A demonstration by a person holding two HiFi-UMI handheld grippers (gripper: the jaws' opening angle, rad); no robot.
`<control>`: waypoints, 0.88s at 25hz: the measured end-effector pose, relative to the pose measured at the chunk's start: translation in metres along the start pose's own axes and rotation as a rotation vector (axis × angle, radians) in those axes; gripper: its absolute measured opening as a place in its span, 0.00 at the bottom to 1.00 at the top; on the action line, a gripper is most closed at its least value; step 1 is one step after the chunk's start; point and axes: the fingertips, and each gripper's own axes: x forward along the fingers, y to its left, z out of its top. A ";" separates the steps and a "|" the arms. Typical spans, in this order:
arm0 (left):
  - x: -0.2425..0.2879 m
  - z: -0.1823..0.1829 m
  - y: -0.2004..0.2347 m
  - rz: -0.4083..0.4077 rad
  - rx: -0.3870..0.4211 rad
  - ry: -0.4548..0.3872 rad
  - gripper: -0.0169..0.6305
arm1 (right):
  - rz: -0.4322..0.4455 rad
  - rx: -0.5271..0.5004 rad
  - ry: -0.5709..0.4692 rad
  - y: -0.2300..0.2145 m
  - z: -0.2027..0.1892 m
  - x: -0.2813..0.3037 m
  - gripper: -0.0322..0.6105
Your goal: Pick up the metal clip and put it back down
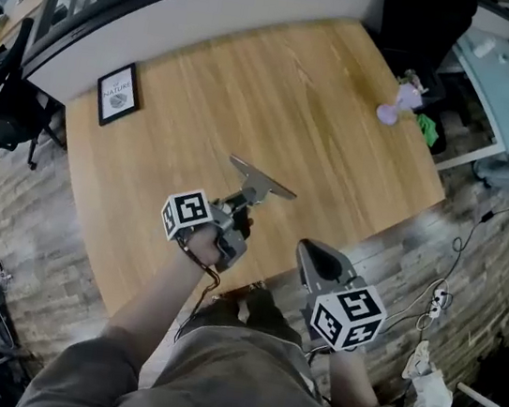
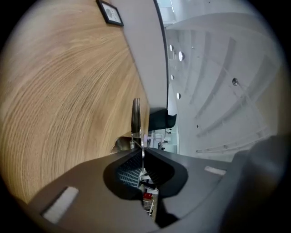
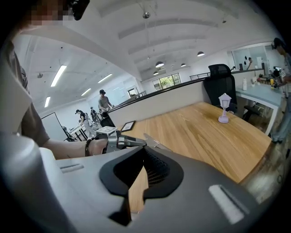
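The metal clip [image 1: 260, 182] is a flat silver spring clip with a wide bar at its far end. My left gripper [image 1: 243, 206] is shut on the clip's thin handle, over the middle of the wooden table [image 1: 336, 163]. In the left gripper view the clip [image 2: 135, 114] stands edge-on between the closed jaws of the left gripper [image 2: 142, 150], its spring showing beside it. The right gripper view shows the clip [image 3: 154, 142] held a little above the wood. My right gripper [image 1: 310, 248] hovers by the table's near edge, shut with nothing in it [image 3: 144, 169].
A black-framed picture [image 1: 118, 93] lies near the table's far left edge. A small purple lamp [image 1: 397, 104] stands at the far right, by a green item [image 1: 427, 129]. A black office chair [image 3: 221, 82] stands behind the lamp. Cables lie on the floor at the right.
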 end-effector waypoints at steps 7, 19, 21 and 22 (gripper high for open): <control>0.051 -0.018 0.040 0.056 -0.024 0.067 0.04 | -0.020 0.031 0.044 -0.025 -0.025 0.013 0.07; 0.098 -0.043 0.074 0.141 0.026 0.199 0.04 | -0.039 0.095 0.080 -0.048 -0.055 0.021 0.06; 0.104 -0.045 0.076 0.155 0.030 0.211 0.04 | -0.029 0.120 0.080 -0.052 -0.056 0.021 0.07; 0.107 -0.046 0.077 0.157 0.028 0.215 0.04 | -0.024 0.132 0.078 -0.053 -0.056 0.022 0.07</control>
